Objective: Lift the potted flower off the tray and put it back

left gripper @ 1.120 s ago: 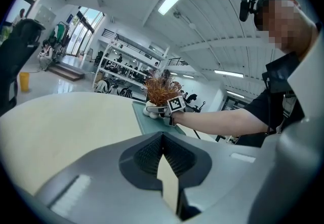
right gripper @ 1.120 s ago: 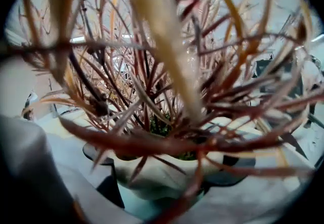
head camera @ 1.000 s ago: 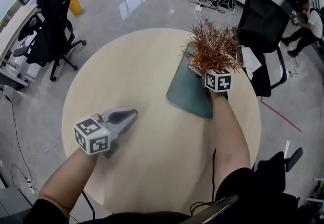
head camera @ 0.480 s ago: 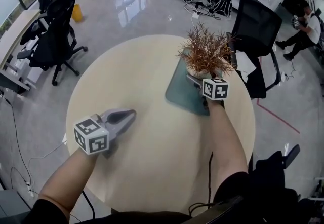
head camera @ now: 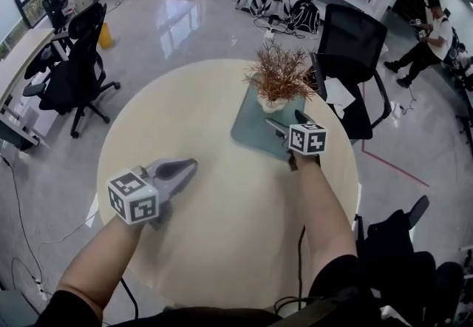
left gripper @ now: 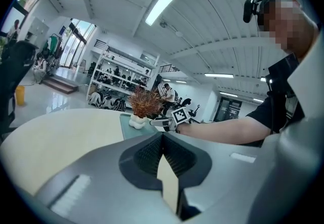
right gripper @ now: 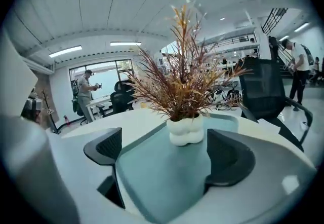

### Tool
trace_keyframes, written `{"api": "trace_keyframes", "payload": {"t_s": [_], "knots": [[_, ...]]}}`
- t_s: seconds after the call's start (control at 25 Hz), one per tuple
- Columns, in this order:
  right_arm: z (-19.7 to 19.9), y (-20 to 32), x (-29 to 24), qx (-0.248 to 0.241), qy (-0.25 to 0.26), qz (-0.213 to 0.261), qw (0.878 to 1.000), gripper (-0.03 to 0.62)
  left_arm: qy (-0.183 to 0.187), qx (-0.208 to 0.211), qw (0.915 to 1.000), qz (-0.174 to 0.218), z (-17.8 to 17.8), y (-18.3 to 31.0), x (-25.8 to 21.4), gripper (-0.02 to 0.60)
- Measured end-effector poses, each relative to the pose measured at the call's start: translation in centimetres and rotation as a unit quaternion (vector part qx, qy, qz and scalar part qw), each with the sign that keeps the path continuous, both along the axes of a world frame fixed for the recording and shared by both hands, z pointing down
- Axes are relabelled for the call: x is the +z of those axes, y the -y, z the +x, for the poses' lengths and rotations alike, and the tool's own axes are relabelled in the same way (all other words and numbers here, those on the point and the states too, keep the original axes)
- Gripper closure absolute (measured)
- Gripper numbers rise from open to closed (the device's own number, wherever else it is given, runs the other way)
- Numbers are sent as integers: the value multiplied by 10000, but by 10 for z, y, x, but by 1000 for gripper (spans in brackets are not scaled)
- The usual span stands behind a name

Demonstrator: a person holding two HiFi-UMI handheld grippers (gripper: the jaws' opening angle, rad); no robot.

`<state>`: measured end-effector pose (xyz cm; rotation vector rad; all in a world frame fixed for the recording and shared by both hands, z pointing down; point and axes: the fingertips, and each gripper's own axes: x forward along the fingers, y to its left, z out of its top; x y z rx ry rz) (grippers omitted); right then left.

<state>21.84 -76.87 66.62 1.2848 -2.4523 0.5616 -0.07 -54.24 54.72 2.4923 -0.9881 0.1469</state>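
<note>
Your right claw hangs low over the near end of the flat blue-green tray with rounded corners. It points at the potted flower, a spray of dry rust-brown spiky stems in a small white lobed pot. Its jaws stand wide apart and have just been closing a little, with nothing between them. In the right gripper view the right claw frames the potted flower from a short way back. There the pot stands upright on the tray beyond both ribbed black pads, touching neither. The pot sits at the far end of the tray, which lies on the right half of the round pale beige desk, its far corner near the desk's edge. Your left claw is held above the bare left part of the desk, well apart from the tray and pointing roughly toward it. Its grey jaws are brought together, and the left gripper view shows the left claw with its ribbed pads meeting at the tips and holding nothing. That view also catches the potted flower on the tray across the desk, with your right forearm reaching in from the right. A black office chair stands just behind the desk, past the flower.
</note>
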Motion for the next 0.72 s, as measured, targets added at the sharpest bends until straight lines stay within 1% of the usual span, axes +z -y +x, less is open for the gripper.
{"api": "trace_keyframes", "payload": {"t_s": [0.2,0.32,0.44,0.52,0.56,0.64,0.72], "knots": [[-7,-47,-33,-142,235,45,9996,108,-31,90,9999,124,-1,-28,-23,581],[-14,-76,-59,-194,334,120,9992,169,-71,96,9995,294,-9,-46,-44,581],[-23,-115,-88,-159,373,245,9989,273,-119,84,9988,475,-26,-75,-66,581],[-35,-148,-109,-209,517,315,9979,365,-160,50,9981,588,-43,-100,-80,581],[-42,-167,-120,-277,628,349,9970,391,-202,17,9978,633,-52,-114,-86,581],[-54,-211,-139,-403,850,420,9947,424,-302,-57,9972,688,-70,-148,-96,581],[-62,-261,-157,-405,997,512,9929,464,-309,-101,9968,735,-90,-189,-105,581]]}}
